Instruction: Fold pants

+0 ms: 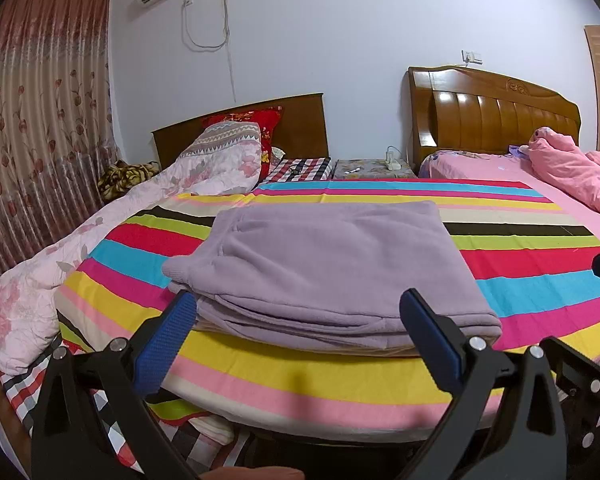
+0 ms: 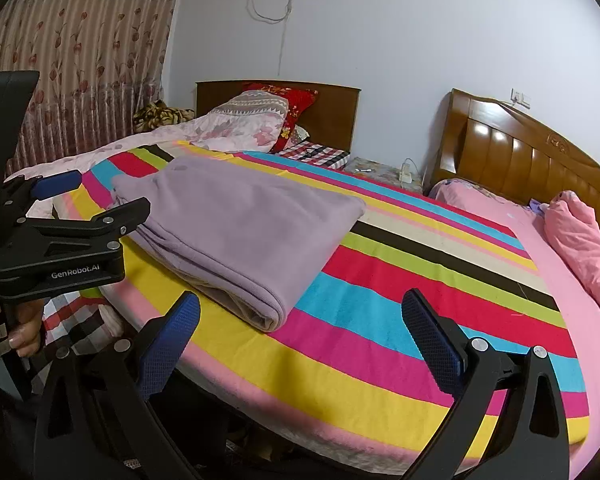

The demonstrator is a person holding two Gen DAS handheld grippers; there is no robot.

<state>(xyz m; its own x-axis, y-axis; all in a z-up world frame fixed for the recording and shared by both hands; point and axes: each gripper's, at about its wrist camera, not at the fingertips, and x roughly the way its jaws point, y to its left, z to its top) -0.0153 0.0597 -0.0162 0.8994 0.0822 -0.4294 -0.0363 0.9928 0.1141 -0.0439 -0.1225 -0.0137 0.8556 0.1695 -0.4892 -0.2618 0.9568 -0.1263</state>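
Lavender fleece pants (image 1: 332, 268) lie as a compact layered rectangle on the striped bedspread (image 1: 340, 376), near the front edge of the bed, likely so they sit within easy reach. Several stacked edges show along the near side, one leg cuff pokes out at the left corner, so the folding looks done or nearly done; maybe only a tidy-up is left.

Left hand-held gripper (image 1: 296, 332): blue pads wide apart, holding nothing. It sits low at the near edge of the bundle, one pad (image 1: 168, 340) at the left corner, the other toward the right side. Can't tell if the pads touch cloth or just hover in front. Spread that wide, it probably either just let go or is set to straddle the stack.

Right hand-held gripper (image 2: 300, 340): also spread open, empty, off to the right of the pants (image 2: 236, 232) over bare bedspread (image 2: 380, 320), well clear of the fabric. Looks parked out of the way, not engaged.

In the right wrist view the left hand-held gripper (image 2: 88, 196) shows from the side at the left corner of the bundle, the person's fingers (image 2: 24, 332) on its handle below.

Background: floral quilt (image 1: 60, 264) heaped to the left, pink blanket (image 1: 572, 172) on the second bed, both away from the work area.
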